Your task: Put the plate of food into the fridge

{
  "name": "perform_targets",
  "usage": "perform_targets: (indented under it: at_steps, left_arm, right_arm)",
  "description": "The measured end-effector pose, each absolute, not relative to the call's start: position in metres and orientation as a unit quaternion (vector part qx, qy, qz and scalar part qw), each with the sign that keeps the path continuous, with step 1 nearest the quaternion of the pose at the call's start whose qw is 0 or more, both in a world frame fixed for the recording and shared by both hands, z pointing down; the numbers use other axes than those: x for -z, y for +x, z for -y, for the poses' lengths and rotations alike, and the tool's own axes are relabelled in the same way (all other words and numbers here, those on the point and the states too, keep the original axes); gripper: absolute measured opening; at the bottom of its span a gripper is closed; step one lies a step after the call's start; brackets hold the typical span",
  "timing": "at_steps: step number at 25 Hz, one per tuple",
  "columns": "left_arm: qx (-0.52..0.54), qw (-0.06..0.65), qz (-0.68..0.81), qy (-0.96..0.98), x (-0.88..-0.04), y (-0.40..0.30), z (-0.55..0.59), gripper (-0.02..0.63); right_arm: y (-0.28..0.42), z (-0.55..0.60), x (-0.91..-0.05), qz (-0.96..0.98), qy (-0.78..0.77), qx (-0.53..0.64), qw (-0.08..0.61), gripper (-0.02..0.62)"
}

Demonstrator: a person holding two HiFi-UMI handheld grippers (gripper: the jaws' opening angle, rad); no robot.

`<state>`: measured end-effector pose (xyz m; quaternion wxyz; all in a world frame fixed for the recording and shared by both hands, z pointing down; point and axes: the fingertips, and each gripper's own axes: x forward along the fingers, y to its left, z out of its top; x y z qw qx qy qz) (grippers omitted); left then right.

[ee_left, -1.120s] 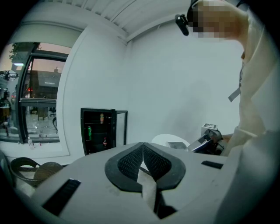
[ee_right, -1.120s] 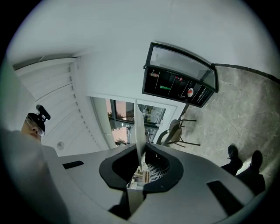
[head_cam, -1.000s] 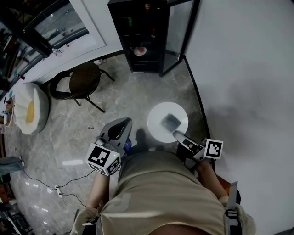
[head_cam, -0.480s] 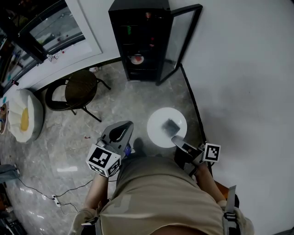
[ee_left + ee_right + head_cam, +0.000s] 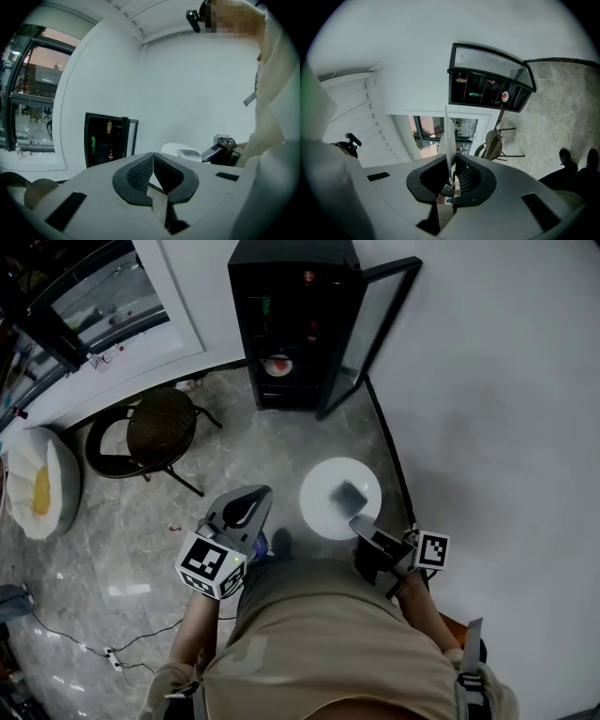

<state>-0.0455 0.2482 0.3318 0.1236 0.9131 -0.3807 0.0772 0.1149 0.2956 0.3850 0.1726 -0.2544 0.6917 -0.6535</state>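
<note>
One plate [image 5: 319,499] juts forward from the right gripper [image 5: 362,521], whose jaws pinch its near rim, well short of the open fridge [image 5: 286,329]; the left gripper [image 5: 247,505] is clenched on nothing.

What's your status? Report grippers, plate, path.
Status: right gripper shut on plate rim; left gripper shut, empty. Holding food short of fridge, door open. No blockage; chair off left.
</note>
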Motion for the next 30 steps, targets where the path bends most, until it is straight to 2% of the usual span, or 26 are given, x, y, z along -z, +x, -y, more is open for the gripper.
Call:
perform_targets:
  at_steps: [17, 30]
  left_arm:
    - [-0.053, 0.14, 0.381, 0.912, -0.344, -0.112, -0.211, 0.012]
    - [-0.055, 0.146, 0.378, 0.912, -0.349, -0.116, -0.202, 0.012]
  right_arm:
    - [0.054, -0.256, -0.388, -0.68, -0.261, 0.661, 0.18, 0.032]
    - [0.043, -0.239, -0.389, -0.68, -0.261, 0.662, 0.175, 0.032]
